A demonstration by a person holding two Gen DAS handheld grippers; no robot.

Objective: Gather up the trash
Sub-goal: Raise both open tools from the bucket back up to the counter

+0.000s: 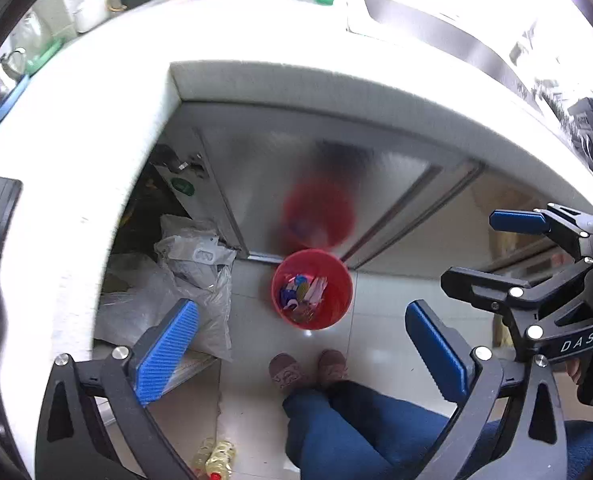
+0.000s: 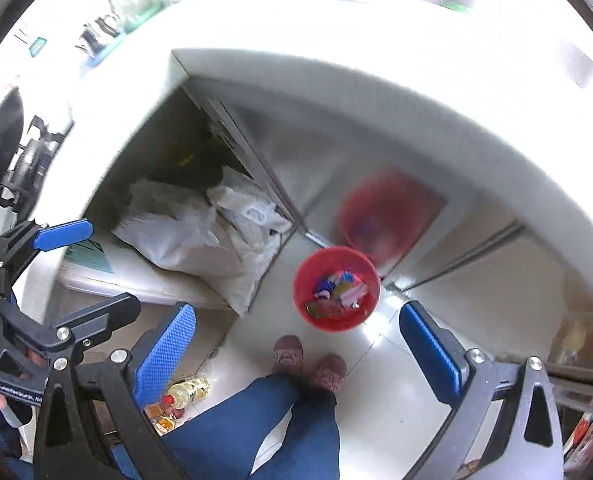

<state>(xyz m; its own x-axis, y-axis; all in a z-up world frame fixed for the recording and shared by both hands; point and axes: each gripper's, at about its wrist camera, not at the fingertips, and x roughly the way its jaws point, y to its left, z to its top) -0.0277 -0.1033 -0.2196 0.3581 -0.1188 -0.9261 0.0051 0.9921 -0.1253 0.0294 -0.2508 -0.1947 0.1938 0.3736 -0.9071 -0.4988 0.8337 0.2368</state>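
Both tools released, empty (left tool (image 1: 302,356), right tool (image 2: 296,354)); red bin (image 1: 338,308) below; sink (image 1: 436,32) only in left view.

Handheld two-finger grippers and operator's clothing: appearance only.

Left gripper (image 1: 302,354): black angular frame, silver screw heads, ribbed blue pads (image 1: 166,350) at 7 and 5 o'clock. Right gripper (image 2: 296,354): same build; seen from the left camera at 3 o'clock, its frame carries white lettering "DAS". The person wears blue jeans (image 1: 360,428) and brownish patterned slippers (image 1: 286,370) at 6 o'clock.
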